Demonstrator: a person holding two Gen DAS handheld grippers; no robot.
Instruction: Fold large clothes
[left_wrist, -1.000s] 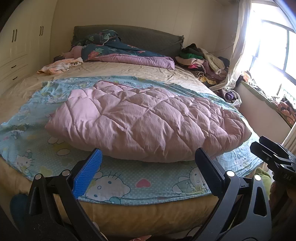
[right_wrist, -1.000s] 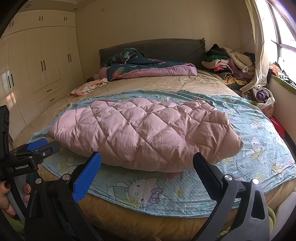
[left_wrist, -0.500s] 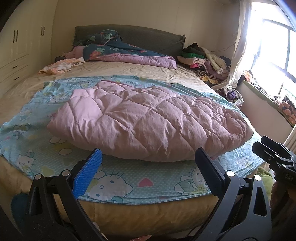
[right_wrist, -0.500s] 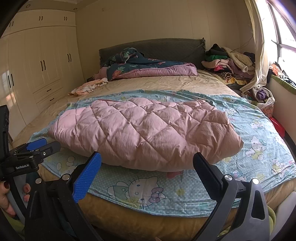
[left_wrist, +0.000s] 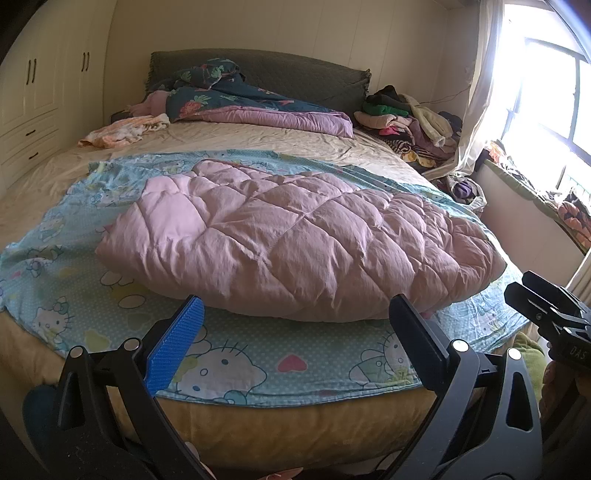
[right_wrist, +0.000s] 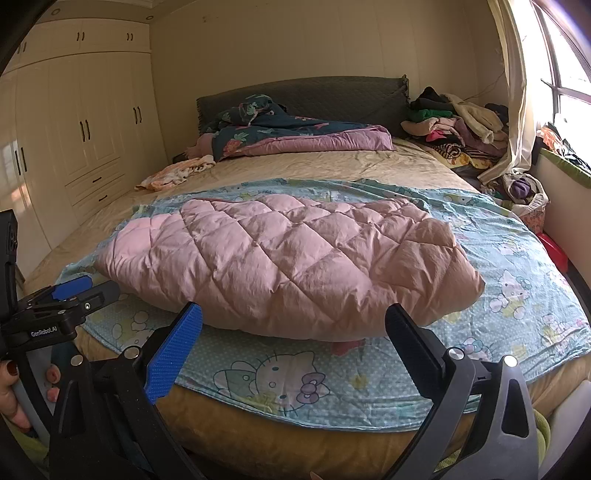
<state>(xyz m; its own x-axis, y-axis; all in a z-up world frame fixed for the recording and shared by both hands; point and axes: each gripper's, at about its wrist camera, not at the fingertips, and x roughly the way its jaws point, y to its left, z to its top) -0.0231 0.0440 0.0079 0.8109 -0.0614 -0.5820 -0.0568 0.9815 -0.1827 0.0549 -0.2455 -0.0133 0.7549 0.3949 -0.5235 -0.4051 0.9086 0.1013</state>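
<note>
Pink quilted garment (left_wrist: 295, 243) lies on cartoon-print sheet (left_wrist: 258, 365) covering bed (right_wrist: 295, 162).

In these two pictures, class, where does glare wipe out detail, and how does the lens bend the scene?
Left wrist view: the window is blown out white. Right wrist view: milder glare at the window; the wardrobe bows. In both, the bed edge curves.

Each black hand-held gripper (left_wrist: 295, 325) carries one blue ribbed pad (left_wrist: 173, 347) and silver screws.

Sheet (left_wrist: 258, 354) bare before quilt (left_wrist: 295, 240); clothes pile (right_wrist: 458, 125) far corner.
</note>
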